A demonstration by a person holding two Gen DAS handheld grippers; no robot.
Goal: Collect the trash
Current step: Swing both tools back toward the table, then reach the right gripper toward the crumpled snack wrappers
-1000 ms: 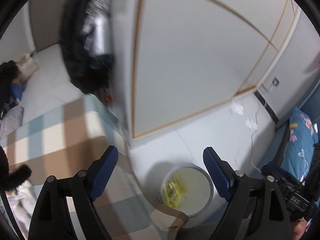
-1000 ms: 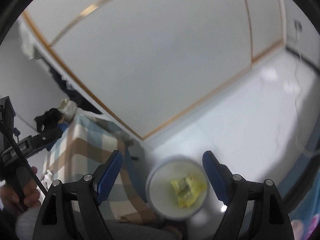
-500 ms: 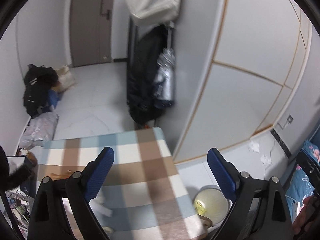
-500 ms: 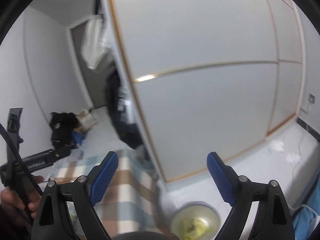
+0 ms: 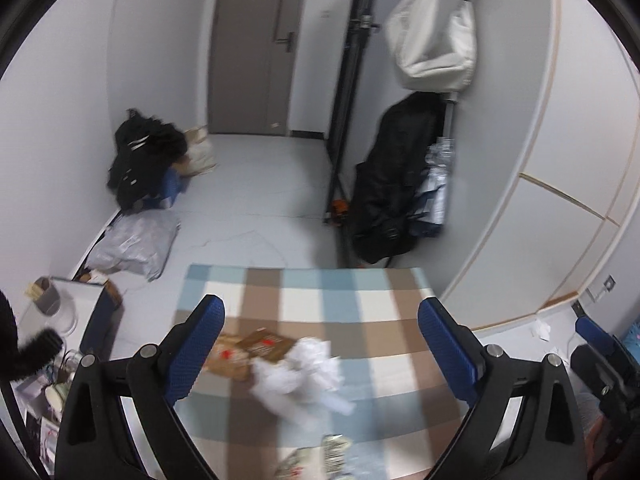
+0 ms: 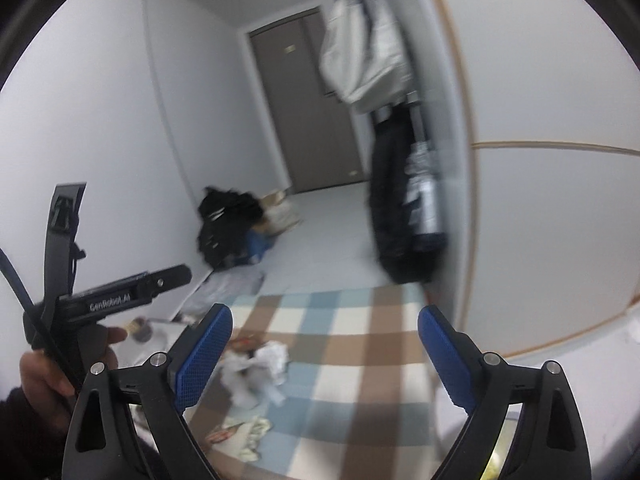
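both grippers empty: left gripper (image 5: 320, 354) gaping wide over the crumpled white paper (image 5: 304, 376) on the checked table (image 5: 360, 292), right gripper (image 6: 324, 360) still opening.

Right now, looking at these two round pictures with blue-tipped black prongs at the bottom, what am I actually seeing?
Each picture comes from a fisheye camera on a hand-held gripper, looking out between its two blue-padded fingers. A person holds one in each hand. The left gripper and right gripper are both open and hold nothing; the right jaws are widening. In the right view, the hand holding the left gripper shows. Below lies a checked cloth with crumpled white paper, a brown wrapper and other blurred litter.
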